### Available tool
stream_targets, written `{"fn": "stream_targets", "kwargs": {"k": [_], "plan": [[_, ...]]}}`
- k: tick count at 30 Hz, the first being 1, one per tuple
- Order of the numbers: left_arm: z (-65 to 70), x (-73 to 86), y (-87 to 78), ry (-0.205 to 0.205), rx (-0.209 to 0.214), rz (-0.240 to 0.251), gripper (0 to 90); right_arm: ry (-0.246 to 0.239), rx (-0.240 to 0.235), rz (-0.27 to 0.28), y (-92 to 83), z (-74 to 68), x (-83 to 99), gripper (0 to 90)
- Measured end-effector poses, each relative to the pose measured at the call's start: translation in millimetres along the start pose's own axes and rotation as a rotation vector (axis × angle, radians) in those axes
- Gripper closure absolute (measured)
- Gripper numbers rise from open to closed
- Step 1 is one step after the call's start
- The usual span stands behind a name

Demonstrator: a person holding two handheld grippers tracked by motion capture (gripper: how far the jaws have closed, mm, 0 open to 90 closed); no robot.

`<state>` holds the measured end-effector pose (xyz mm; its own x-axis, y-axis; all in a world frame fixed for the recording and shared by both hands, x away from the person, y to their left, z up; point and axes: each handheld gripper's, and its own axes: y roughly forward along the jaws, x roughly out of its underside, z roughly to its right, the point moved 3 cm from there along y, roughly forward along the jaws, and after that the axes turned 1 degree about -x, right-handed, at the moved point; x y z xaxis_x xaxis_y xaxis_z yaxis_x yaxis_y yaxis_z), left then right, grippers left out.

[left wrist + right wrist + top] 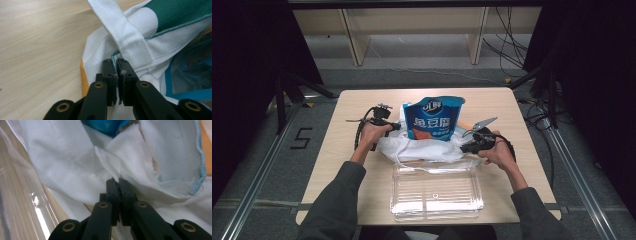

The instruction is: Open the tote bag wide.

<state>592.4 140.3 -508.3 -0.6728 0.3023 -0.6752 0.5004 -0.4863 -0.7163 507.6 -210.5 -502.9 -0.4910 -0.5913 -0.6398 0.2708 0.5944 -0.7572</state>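
A white cloth bag [422, 147] lies crumpled at the middle of the table, with a blue snack pouch [432, 119] standing up out of its mouth. My left gripper [388, 126] is at the bag's left side, shut on the bag's teal-trimmed edge [115, 65] just below a white strap [122, 32]. At the bag's right side my right gripper [467, 145] pinches a white fold of the bag [110, 167]. The blue pouch [106, 125] peeks out above that fold, and the pouch [192, 72] also shows inside the bag's opening on the left gripper's side.
A clear plastic tray [435, 192] sits in front of the bag near the table's front edge; the tray's wall [20, 202] is close to my right gripper. Shelving and cables lie on the floor beyond the table [362, 105].
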Motion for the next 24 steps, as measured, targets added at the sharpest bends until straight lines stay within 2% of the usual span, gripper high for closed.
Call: {"fn": "stream_targets", "kwargs": {"k": [1, 2, 3, 4, 5, 6, 7, 9, 10, 11, 12, 13, 14, 19, 20, 21, 22, 23, 24], "plan": [[1.3, -0.4, -1.6, 0.012, -0.005, -0.001, 83.4, 0.0, 0.0, 0.0, 0.0, 0.0, 0.0, 89.1], [2.6, -0.6, -3.8, 0.022, -0.011, 0.004, 81.7, 0.023, 0.002, 0.022, 0.9, -1.4, -1.1, 88.9], [3.4, -0.7, -6.9, 0.026, -0.005, 0.015, 78.3, 0.013, 0.012, 0.032, -1.8, -0.9, -2.5, 88.6], [3.4, -0.9, -11.0, 0.029, 0.0, 0.033, 74.1, 0.025, 0.016, 0.039, -4.7, -3.2, -4.2, 87.4], [3.7, -1.3, -17.3, 0.027, 0.014, 0.05, 65.0, 0.012, 0.015, 0.056, -16.5, -3.4, -9.5, 79.5], [4.1, -1.7, -22.6, 0.033, 0.024, 0.065, 65.0, 0.012, 0.015, 0.056, -16.5, -3.4, -9.5, 79.5], [4.9, -2.2, -28.4, 0.041, 0.033, 0.085, 61.0, 0.033, 0.025, 0.089, -21.5, -4.6, -12.4, 78.1], [8.8, -3.5, -39.3, 0.024, 0.054, 0.143, 57.2, 0.019, 0.02, 0.114, -34.7, -3.8, -17.3, 76.4], [13.6, -5.3, -54.1, 0.041, 0.084, 0.184, 56.4, 0.031, 0.035, 0.155, -46.4, -4.5, -21.1, 73.2], [13.6, -5.3, -54.1, 0.041, 0.084, 0.184, 55.3, 0.031, 0.035, 0.155, -46.4, -4.5, -21.1, 73.2], [19.2, -5.9, -63.2, 0.045, 0.096, 0.211, 54.0, 0.031, 0.045, 0.19, -55.0, -2.9, -23.3, 68.0], [19.2, -5.9, -63.2, 0.045, 0.096, 0.211, 53.7, 0.031, 0.045, 0.19, -55.0, -2.9, -23.3, 68.0], [25.2, -3.7, -74.3, 0.071, 0.103, 0.226, 53.5, 0.048, 0.058, 0.217, -63.2, -2.0, -23.9, 66.9], [32.0, 6.0, -90.4, 0.081, 0.109, 0.242, 50.7, 0.073, 0.067, 0.236, -74.7, -2.4, -22.8, 61.3], [36.5, 15.1, -97.3, 0.105, 0.131, 0.252, 48.7, 0.068, 0.079, 0.251, -76.6, -1.0, -23.5, 59.1], [39.3, 20.5, -100.5, 0.105, 0.12, 0.247, 47.5, 0.05, 0.097, 0.256, -77.9, -0.2, -23.8, 57.9], [39.3, 20.5, -100.5, 0.105, 0.12, 0.247, 45.8, 0.058, 0.093, 0.242, -79.9, -2.1, -24.0, 56.8], [41.3, 26.2, -103.8, 0.112, 0.126, 0.239, 45.8, 0.058, 0.093, 0.242, -79.9, -2.1, -24.0, 56.8], [43.7, 32.1, -106.9, 0.116, 0.121, 0.244, 42.0, 0.055, 0.091, 0.242, -81.3, -5.0, -25.7, 53.6]]}}
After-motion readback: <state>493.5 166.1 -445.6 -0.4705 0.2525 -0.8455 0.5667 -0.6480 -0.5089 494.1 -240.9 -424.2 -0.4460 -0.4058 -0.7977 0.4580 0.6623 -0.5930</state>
